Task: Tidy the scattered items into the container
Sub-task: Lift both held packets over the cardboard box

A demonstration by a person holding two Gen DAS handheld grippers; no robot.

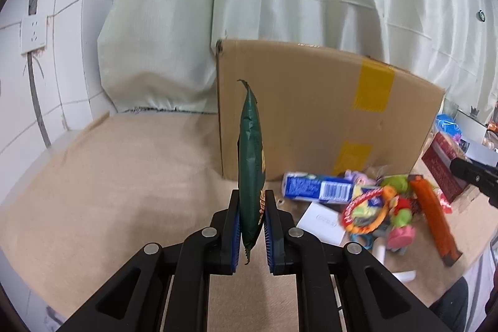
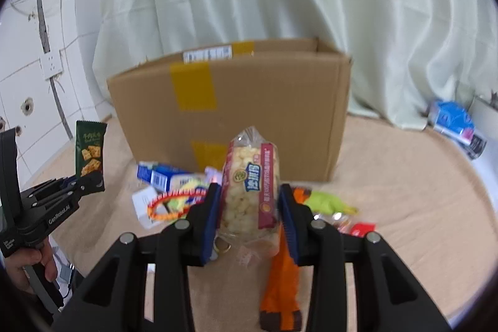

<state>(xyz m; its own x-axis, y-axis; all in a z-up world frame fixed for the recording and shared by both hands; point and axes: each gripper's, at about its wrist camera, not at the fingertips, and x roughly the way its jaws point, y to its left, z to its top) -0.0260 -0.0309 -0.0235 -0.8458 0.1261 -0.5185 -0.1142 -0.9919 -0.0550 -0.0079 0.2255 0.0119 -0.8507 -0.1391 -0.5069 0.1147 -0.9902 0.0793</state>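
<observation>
The left gripper clamps a green cracker packet upright; the right gripper pinches a puffed-snack bag. Beyond both stands the cardboard box, with a blue carton, toy ring and orange sock heaped before it.

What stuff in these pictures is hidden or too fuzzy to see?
- Inside of the cardboard box: both views face its tall front wall, so any contents are hidden.
- Green snack packet in the left gripper: left wrist view shows it edge-on; its front print is unseen there.
- Toy pile: blurred in the left wrist view; single toys are hard to tell apart.
- Orange sock: the right gripper and its puffed snack bag cover part of it.
</observation>
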